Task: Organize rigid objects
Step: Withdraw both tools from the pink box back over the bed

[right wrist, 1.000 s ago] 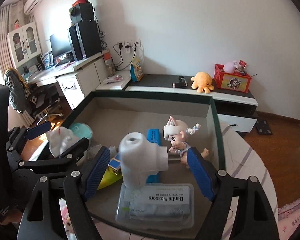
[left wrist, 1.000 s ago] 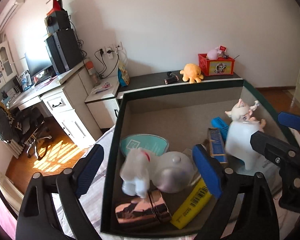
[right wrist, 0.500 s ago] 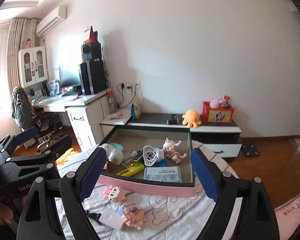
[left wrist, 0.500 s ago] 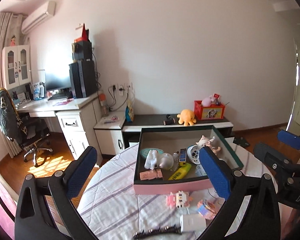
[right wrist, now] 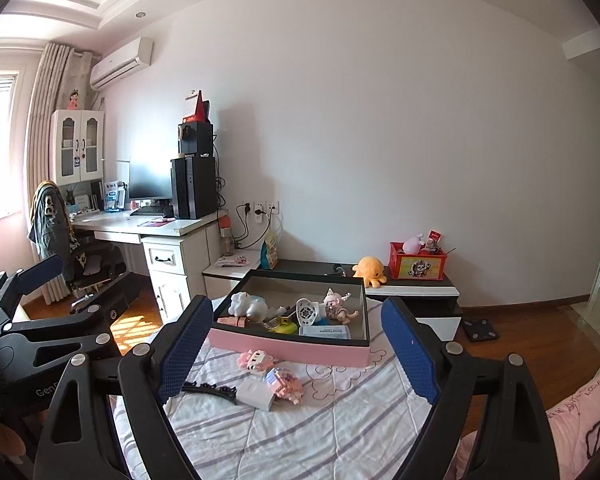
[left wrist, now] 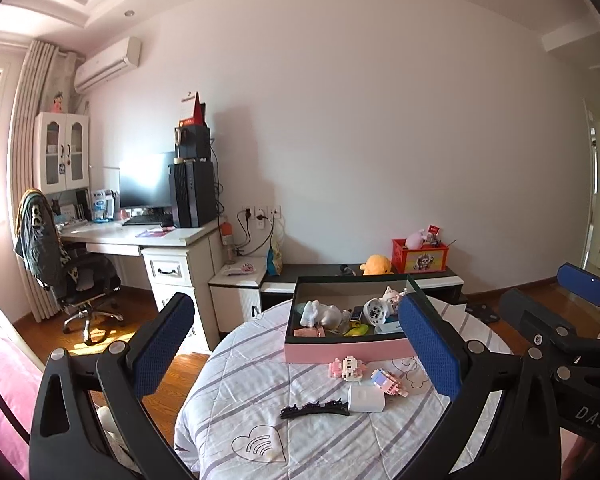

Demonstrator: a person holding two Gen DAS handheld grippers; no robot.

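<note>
A pink box with a dark rim [left wrist: 344, 348] [right wrist: 288, 346] stands at the far side of a round table under a striped quilt [left wrist: 260, 380]. It holds a white figurine [left wrist: 318, 314], a white round device [right wrist: 306, 312], a doll [right wrist: 336, 304] and a flosser pack [right wrist: 326, 332]. In front of the box lie two pink brick toys [left wrist: 348, 368] [left wrist: 388, 382], a small white box [left wrist: 366, 398] and a black hair clip [left wrist: 314, 410]. My left gripper [left wrist: 294, 308] and right gripper [right wrist: 297, 306] hang well back from the table, side by side, both open and empty.
Left of the table are a white desk [left wrist: 160, 236] with a monitor and an office chair [left wrist: 60, 276]. Behind it, a low cabinet [right wrist: 412, 290] carries an orange plush and a red box. Pink bedding [right wrist: 580, 420] is at the lower right, with wood floor around.
Both grippers have drawn back and upward from inside the box. The white figurine and the white device that were between their jaws now lie in the box. Both jaws stand slightly wider.
</note>
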